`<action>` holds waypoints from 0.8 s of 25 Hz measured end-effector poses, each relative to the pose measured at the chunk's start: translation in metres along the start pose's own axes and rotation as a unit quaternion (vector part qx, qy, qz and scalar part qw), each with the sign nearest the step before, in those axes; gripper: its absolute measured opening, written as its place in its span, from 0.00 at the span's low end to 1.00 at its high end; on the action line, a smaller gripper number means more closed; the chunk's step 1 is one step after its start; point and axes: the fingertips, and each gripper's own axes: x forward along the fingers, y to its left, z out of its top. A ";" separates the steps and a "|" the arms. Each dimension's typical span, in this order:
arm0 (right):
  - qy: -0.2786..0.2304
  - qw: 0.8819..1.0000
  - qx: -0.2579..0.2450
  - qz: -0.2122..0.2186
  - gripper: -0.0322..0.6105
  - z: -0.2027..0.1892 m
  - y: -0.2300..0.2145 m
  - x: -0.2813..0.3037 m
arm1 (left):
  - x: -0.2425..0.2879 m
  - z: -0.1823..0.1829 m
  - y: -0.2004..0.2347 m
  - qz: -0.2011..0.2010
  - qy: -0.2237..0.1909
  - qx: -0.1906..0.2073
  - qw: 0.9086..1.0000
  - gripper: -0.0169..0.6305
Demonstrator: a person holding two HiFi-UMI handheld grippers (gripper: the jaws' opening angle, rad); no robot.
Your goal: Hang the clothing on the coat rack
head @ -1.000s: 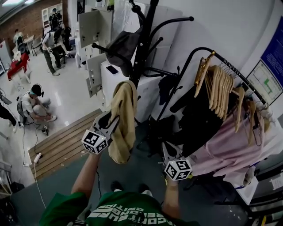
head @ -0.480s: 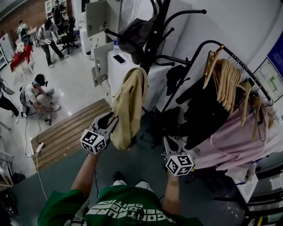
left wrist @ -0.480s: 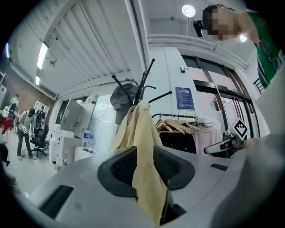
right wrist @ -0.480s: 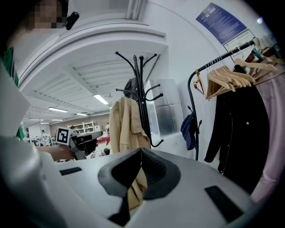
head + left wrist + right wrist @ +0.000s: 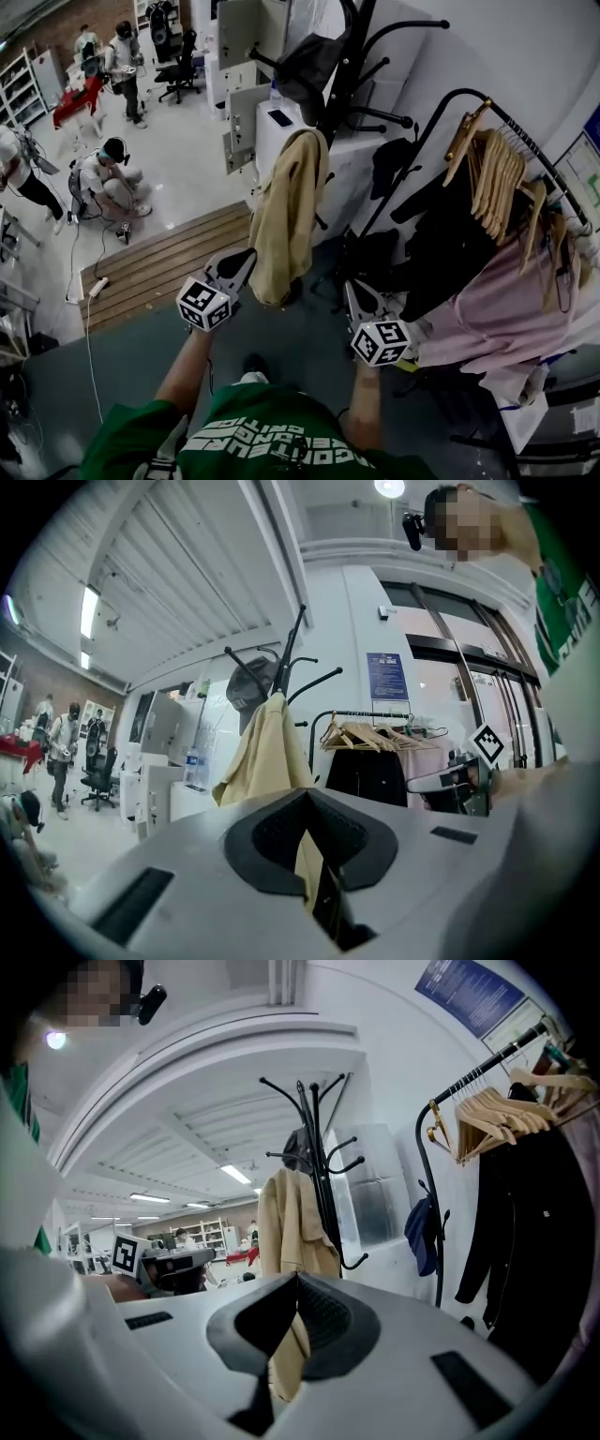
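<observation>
On the black coat rack, which stands against the white wall, the tan jacket hangs from a hook, draped over it and falling in long folds to about the level of the two grippers in the head view; a dark bundle hangs from a higher hook on the same post; the left gripper sits close by the jacket's lower left edge, pointing toward the rack, though whether it touches the cloth cannot be told; its jaws have just been closing and now stand pressed together at the tips with nothing between them, the jacket showing only beyond them in the left gripper view; the right gripper is to the right, apart from the jacket, its jaws likewise pressed together and empty, with the tan cloth seen past them in the right gripper view; right of the rack a black clothes rail carries a row of wooden hangers, a black garment and a pink garment; a dark blue item hangs between rack and rail; the person's green shirt fills the bottom of the head view; to the left a strip of wooden boards lies on the floor, and farther off a seated person is on the floor while others stand near chairs.
</observation>
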 end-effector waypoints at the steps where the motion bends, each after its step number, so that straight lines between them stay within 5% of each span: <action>1: 0.001 1.000 0.001 0.005 0.06 -0.001 0.002 -0.003 | -0.004 -0.001 -0.007 0.002 0.002 0.000 1.000 0.03; 20: 0.010 0.998 -0.023 0.051 0.06 -0.026 0.028 -0.067 | -0.039 -0.015 -0.115 -0.012 0.012 -0.009 1.000 0.03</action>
